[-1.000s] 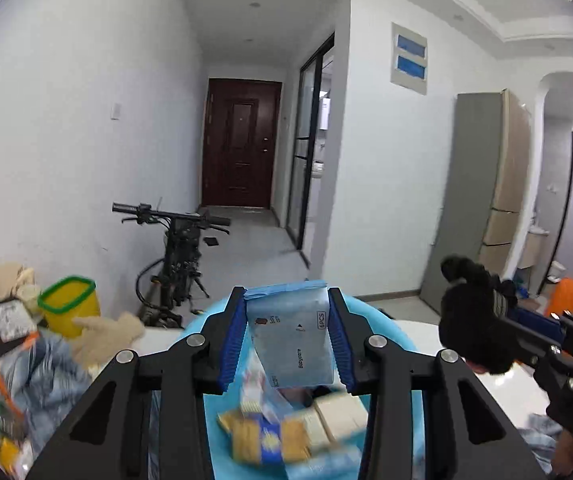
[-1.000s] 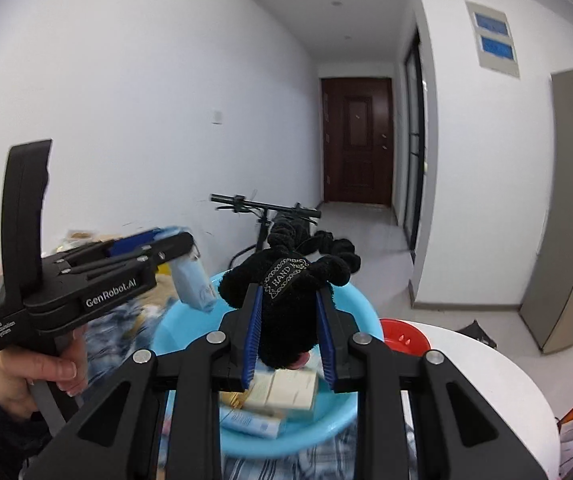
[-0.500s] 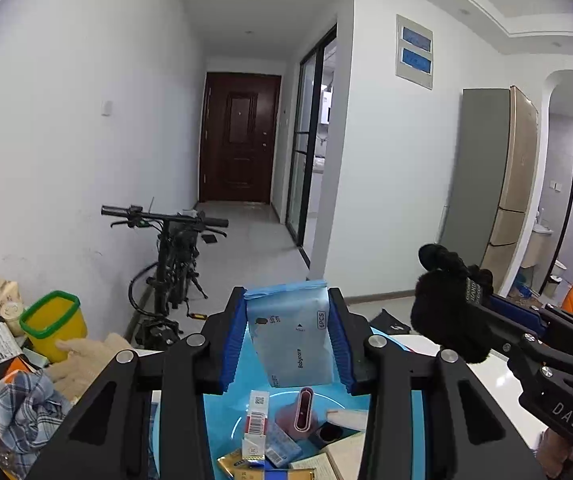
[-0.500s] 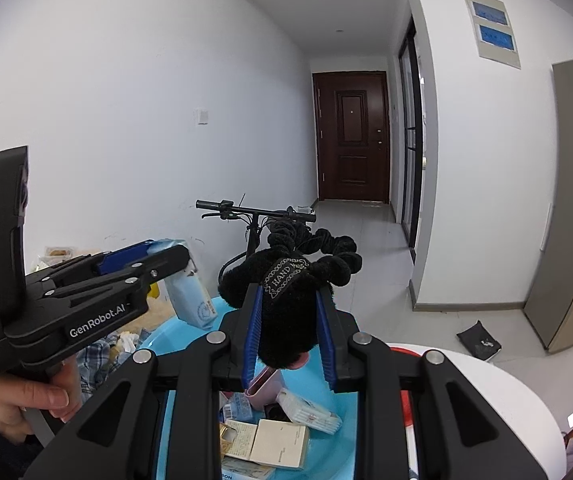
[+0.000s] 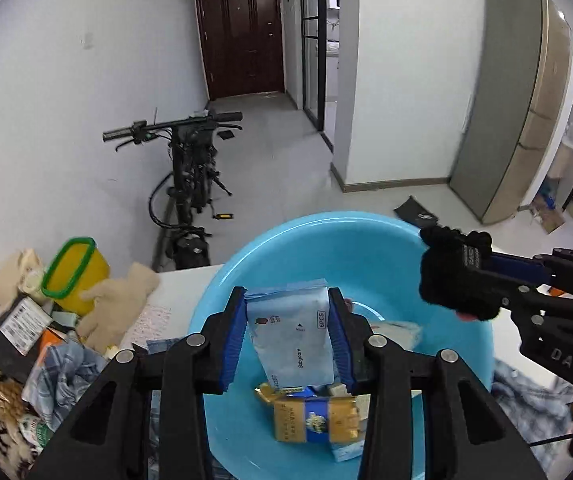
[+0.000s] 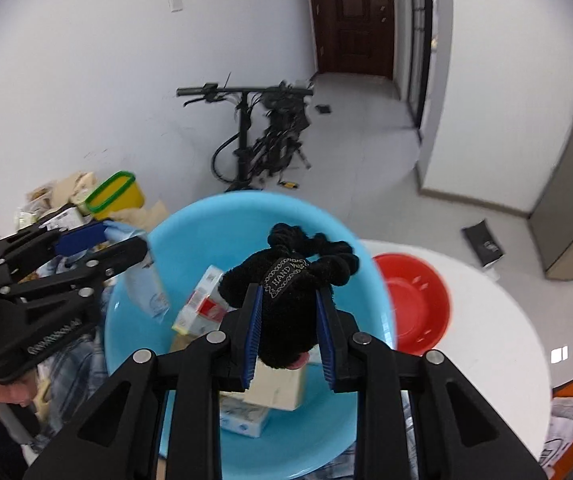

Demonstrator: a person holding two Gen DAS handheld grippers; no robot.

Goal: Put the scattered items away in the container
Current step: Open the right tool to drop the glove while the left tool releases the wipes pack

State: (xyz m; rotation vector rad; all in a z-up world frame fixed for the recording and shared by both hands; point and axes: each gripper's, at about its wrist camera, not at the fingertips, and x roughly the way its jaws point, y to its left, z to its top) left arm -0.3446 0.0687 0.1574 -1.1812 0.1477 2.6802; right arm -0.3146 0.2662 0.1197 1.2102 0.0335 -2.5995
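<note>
Left claw [image 5: 287, 334]: blue pads clamped on a pale blue wipes packet [image 5: 292, 340], held above the blue basin [image 5: 310, 236]; packet's lower edge hidden behind the claw frame.
Right claw [image 6: 289, 322]: pads pinching a black plush glove [image 6: 286, 304] over the same basin; its pink tip barely shows.
Basin contents: yellow-and-blue box [image 5: 314, 420], red-and-white carton [image 6: 202, 304], beige box [image 6: 276, 390], all partly covered by the claws; print unreadable.
Surface [image 6: 498, 340]: white, carries a red bowl [image 6: 414, 304], blurred.
Clutter, left: beige glove [image 5: 116, 304], yellow tub [image 5: 74, 270], checked cloth [image 5: 60, 376], cut off at the frame edge.
</note>
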